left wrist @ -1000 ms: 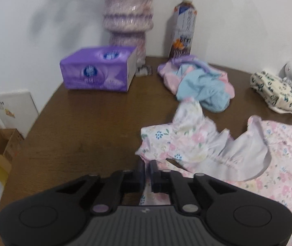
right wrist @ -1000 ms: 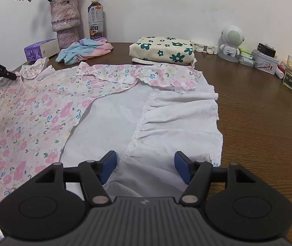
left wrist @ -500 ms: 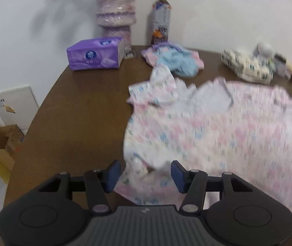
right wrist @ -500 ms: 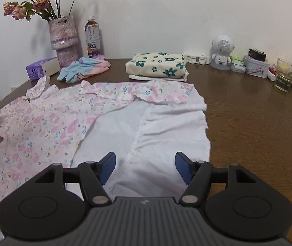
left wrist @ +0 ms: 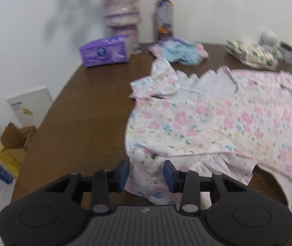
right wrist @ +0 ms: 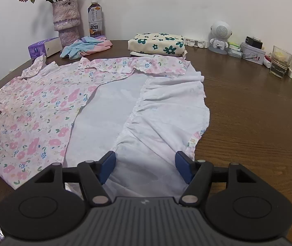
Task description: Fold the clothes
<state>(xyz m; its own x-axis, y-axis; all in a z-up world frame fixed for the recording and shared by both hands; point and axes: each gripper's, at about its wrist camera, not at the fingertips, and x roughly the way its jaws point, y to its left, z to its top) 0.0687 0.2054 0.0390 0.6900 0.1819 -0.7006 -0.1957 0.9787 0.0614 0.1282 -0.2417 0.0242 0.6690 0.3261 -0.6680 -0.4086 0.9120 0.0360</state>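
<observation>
Pink-flowered, the dress lies spread over the middle of the table, its white lining turned up toward the right edge. The left gripper has its fingers spread over a sleeve by the left edge. The right gripper is spread too, over the white hem at the near edge.
</observation>
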